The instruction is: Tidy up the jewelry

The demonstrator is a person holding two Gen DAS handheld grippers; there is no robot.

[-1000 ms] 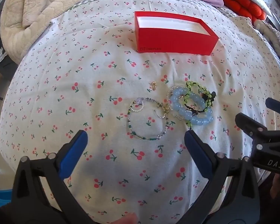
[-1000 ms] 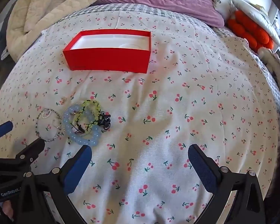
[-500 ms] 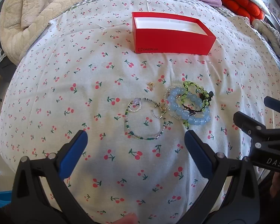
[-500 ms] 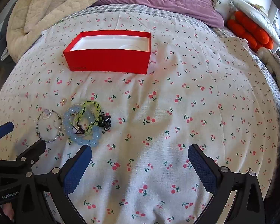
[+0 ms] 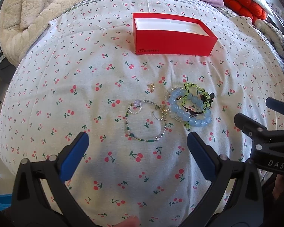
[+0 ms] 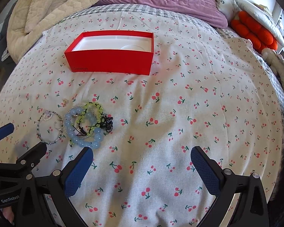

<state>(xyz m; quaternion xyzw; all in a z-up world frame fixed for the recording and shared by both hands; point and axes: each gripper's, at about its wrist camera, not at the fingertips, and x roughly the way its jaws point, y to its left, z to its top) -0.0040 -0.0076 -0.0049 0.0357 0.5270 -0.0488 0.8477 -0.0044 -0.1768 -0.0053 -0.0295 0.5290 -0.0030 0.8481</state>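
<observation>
One red box (image 5: 175, 41) is set on the cherry-print sheet (image 5: 66, 87), its long axis running left-right, open side up. Nearer lie three bracelets (image 5: 191, 107) and one earring (image 5: 151, 86). Left gripper (image 5: 137, 147) and right gripper (image 6: 142, 162) are held wide apart, empty.

My left gripper (image 5: 137, 141) hangs spread wide over a cherry-print bedsheet (image 5: 66, 87), holding nothing. Just beyond its blue fingertips (image 5: 79, 141) lies a thin green beaded bracelet (image 5: 145, 122). Touching its right side is a tangle of pale blue bead bracelet (image 5: 191, 111) and lime cord bracelet (image 5: 197, 98). Farther back sits an open red box (image 5: 172, 41). My right gripper (image 5: 263, 124) enters at the right edge.
</observation>
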